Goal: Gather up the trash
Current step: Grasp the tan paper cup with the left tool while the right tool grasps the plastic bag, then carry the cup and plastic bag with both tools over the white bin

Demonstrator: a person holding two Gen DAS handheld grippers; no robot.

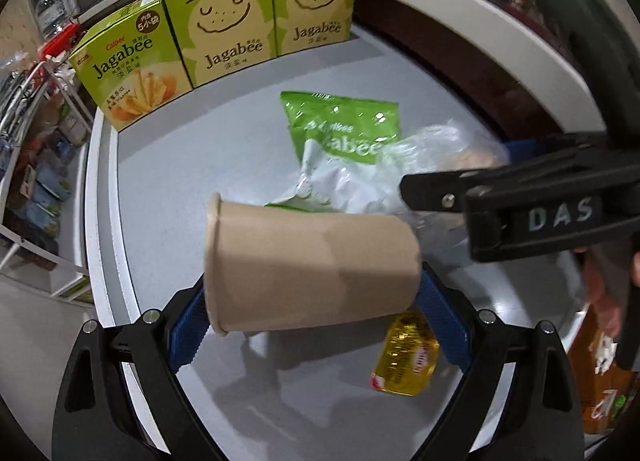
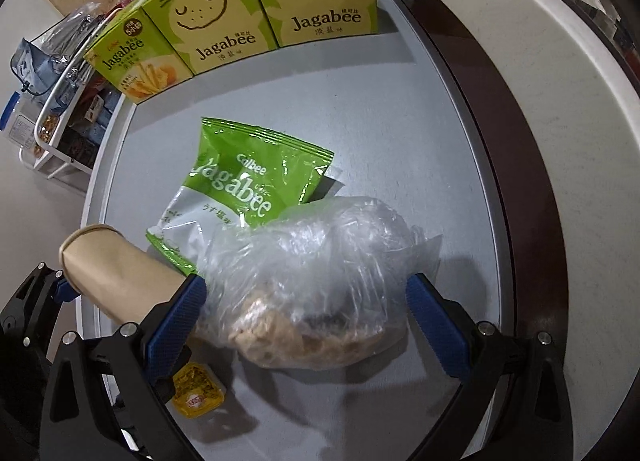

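L gripper (image 1: 316, 325) clamps paper cup (image 1: 312, 265) sideways, near-left of table (image 1: 240, 109) – light, crushable, keep squeeze soft | R gripper (image 2: 304, 313) spread wide round plastic bag (image 2: 312, 281), pads look clear – limp, slippery, take the bunched middle

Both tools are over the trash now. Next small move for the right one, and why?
Probably close the right tool on the clear plastic bag. The bag already sits between its blue fingers, which stand apart on either side without visibly squeezing it. The left tool has the paper cup lying sideways between its fingers, so the bag looks like the right side's pickup.
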